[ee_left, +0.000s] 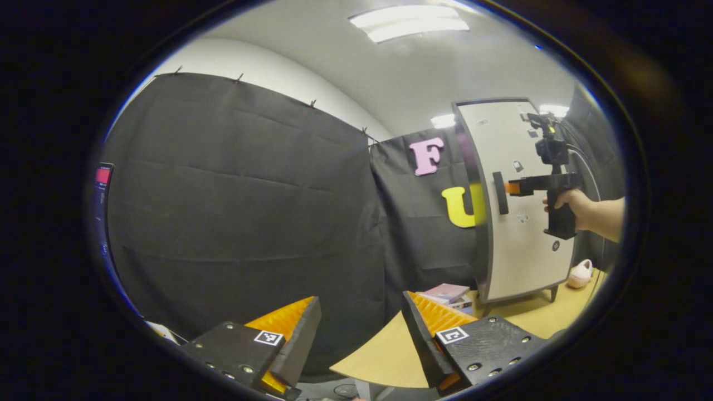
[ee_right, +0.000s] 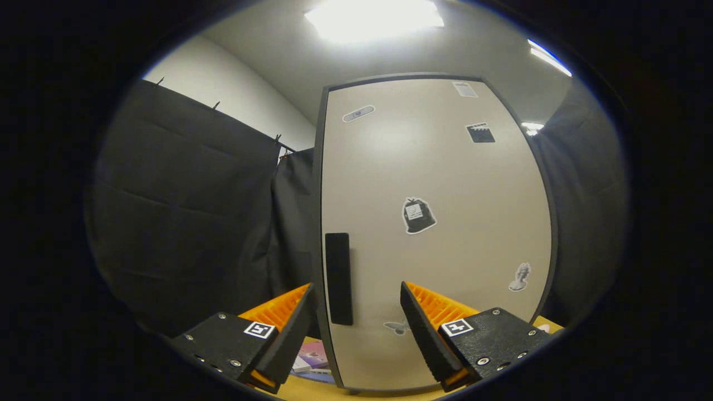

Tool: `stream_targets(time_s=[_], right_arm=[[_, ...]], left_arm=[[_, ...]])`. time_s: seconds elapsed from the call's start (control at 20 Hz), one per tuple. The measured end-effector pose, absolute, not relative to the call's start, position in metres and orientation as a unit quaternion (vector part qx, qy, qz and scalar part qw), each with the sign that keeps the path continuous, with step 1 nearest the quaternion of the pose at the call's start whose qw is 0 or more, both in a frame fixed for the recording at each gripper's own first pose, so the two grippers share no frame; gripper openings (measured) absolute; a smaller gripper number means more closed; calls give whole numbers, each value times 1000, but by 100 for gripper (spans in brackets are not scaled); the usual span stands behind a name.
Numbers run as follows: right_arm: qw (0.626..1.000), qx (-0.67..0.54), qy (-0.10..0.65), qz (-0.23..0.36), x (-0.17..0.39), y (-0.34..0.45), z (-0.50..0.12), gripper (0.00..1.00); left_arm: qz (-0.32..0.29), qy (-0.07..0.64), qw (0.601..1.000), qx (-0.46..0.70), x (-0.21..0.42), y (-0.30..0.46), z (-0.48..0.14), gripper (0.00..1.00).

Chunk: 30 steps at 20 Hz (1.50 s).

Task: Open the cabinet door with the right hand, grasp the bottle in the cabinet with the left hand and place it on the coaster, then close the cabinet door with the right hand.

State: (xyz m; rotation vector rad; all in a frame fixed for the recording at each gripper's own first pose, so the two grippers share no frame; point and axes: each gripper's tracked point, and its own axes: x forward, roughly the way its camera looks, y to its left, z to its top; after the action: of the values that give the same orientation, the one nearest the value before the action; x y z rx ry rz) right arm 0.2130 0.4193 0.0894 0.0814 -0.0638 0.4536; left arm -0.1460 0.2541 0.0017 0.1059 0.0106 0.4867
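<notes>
Recording booth in an office-like room.
Walled by black cloth (ee_left: 234, 200), lit by ceiling panels (ee_left: 409, 23), furnished with a tabletop (ee_left: 384, 356).

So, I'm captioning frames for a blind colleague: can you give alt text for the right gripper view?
The right gripper is open, its fingers either side of the black handle on the closed beige cabinet door. Small stickers dot the door; black cloth hangs to its left.

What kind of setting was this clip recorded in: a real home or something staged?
Most likely a staged recording booth, not a home: black cloth hangs as the walls, office-style ceiling lights sit overhead, and a small stickered cabinet stands on a tabletop.
</notes>
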Motion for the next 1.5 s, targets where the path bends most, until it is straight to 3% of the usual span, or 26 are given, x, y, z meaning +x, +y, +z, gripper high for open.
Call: stream_targets(time_s=[0.2,0.4,0.5,0.55,0.75,0.85,0.9,1.0,1.05,1.15,1.5], right_arm=[[974,31,-10,224,231,449,83,84],[980,9,0,198,253,458,79,67],[982,12,29,185,259,456,70,51],[983,21,30,182,260,457,72,38],[978,5,54,202,257,456,70,19],[975,5,60,215,250,454,71,17],[973,7,62,222,246,454,71,17],[970,11,63,236,236,450,73,17],[968,13,62,243,231,448,75,17],[964,16,63,259,218,443,73,17],[948,23,66,309,194,420,78,17]], left_arm=[[254,9,966,51,-155,271,-2,84],[264,13,964,43,-165,285,-7,84],[267,14,963,43,-166,291,-7,88],[268,12,962,45,-166,293,-5,80],[253,6,967,35,-151,287,-3,88],[242,3,970,32,-141,281,-2,88],[237,0,971,34,-135,277,-1,83],[224,-6,974,39,-128,269,4,83],[218,-9,975,42,-124,264,7,88],[206,-14,978,41,-114,254,11,83],[168,-21,985,39,-85,212,14,88]])
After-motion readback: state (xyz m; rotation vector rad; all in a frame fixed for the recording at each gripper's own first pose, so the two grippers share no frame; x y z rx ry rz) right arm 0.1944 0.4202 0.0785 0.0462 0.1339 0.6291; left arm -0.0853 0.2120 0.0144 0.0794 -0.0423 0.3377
